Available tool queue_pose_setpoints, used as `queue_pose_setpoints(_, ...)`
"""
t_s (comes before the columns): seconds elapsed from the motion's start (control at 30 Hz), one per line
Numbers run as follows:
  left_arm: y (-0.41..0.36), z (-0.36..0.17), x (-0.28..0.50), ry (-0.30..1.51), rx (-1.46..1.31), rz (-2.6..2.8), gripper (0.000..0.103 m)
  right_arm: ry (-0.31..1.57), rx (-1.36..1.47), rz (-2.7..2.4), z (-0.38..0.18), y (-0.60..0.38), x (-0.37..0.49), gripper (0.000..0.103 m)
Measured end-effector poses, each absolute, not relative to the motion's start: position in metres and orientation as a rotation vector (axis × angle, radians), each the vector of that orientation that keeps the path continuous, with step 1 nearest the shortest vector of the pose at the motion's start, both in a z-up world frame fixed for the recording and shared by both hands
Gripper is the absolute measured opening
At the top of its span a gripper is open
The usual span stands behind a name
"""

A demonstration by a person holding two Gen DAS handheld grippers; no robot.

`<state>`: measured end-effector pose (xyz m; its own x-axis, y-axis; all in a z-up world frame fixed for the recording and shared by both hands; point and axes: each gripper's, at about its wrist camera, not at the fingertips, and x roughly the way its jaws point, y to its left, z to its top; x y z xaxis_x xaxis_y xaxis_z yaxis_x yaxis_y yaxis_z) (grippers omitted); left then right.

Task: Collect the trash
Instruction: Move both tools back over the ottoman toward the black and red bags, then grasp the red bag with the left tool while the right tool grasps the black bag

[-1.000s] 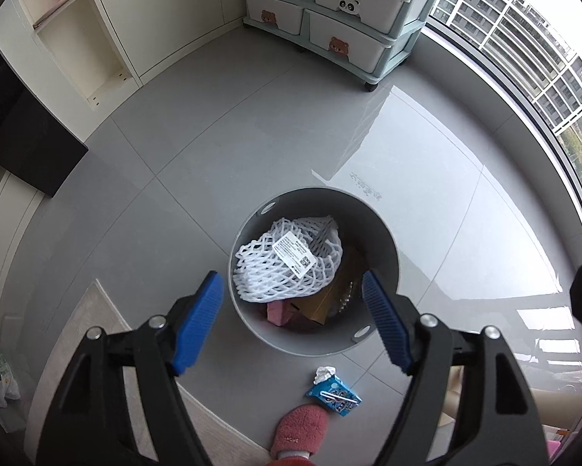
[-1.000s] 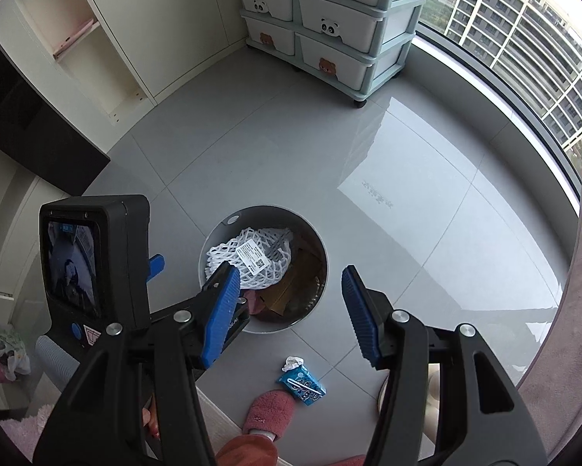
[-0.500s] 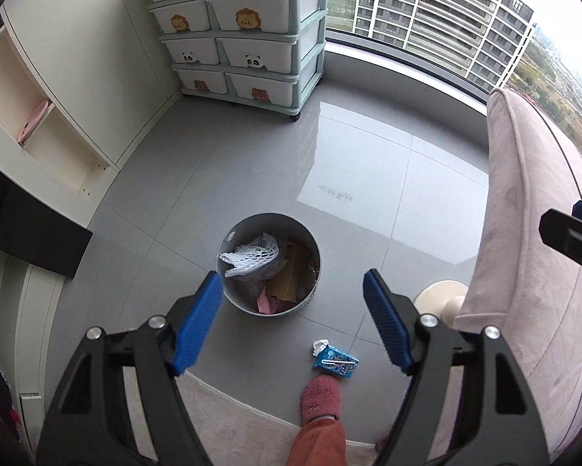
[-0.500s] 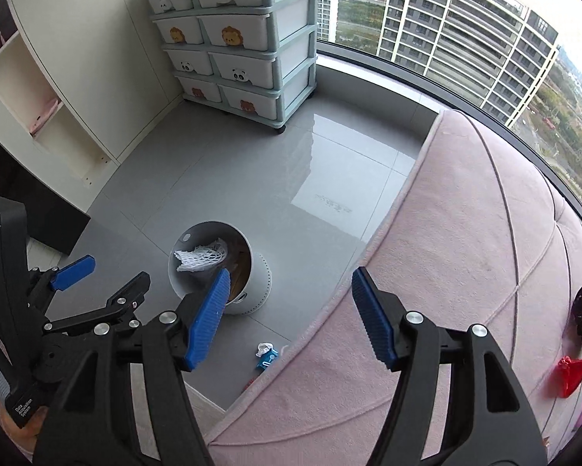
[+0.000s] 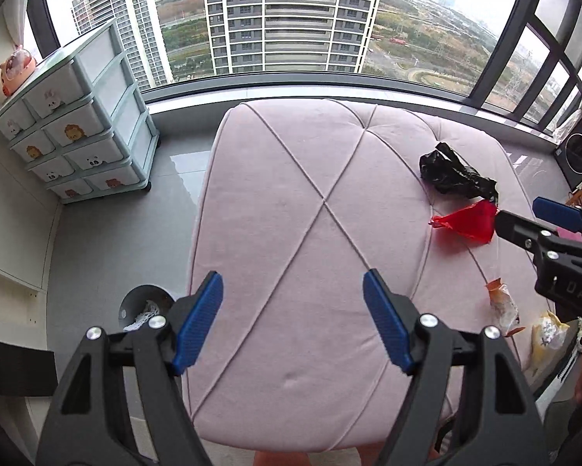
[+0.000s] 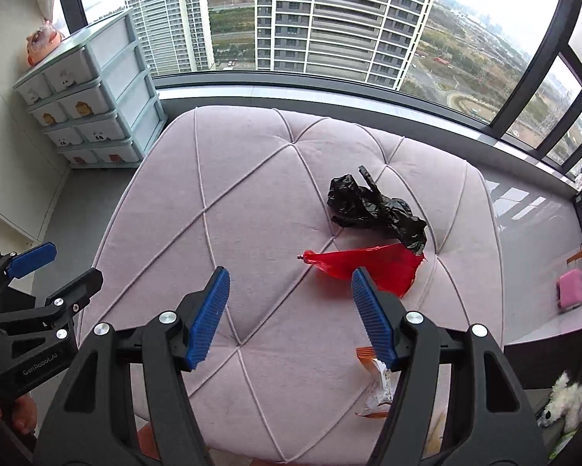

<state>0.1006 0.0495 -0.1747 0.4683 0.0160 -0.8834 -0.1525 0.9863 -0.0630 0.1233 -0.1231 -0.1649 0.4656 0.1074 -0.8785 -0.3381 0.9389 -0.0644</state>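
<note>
trash lies on the right part of a pink sofa point(image 6: 252, 202): a black bag point(image 6: 372, 209) touching a red bag point(image 6: 368, 266) just in front of it, with an orange-and-white wrapper point(image 6: 380, 384) nearer the front edge. right tool point(image 6: 287, 314) hangs wide open over the cushion holding nothing, its right finger overlapping the red bag in view, and left tool point(image 5: 293, 322) is also wide open and empty over the bare middle of the sofa. bin point(image 5: 135, 303) with white netting stands on the floor left of the sofa.
</note>
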Motion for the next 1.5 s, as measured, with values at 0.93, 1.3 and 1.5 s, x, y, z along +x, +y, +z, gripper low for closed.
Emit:
queue_pose_setpoints(0.93, -0.119, -0.28, 0.226, 1.169, -0.142, -0.063, 0.069, 1.218, -0.195, 0.462, -0.279, -0.246, 0.264, 0.063)
queue_pose_setpoints(1.3, -0.127, -0.276, 0.218, 1.153, -0.114, -0.051, 0.017, 1.203, -0.213, 0.544, -0.275, -0.235, 0.26, 0.005)
queue_pose_setpoints(1.5, -0.115, -0.26, 0.202, 1.128, -0.125, -0.021, 0.016, 1.174, -0.23, 0.534, -0.253, -0.232, 0.246, 0.005)
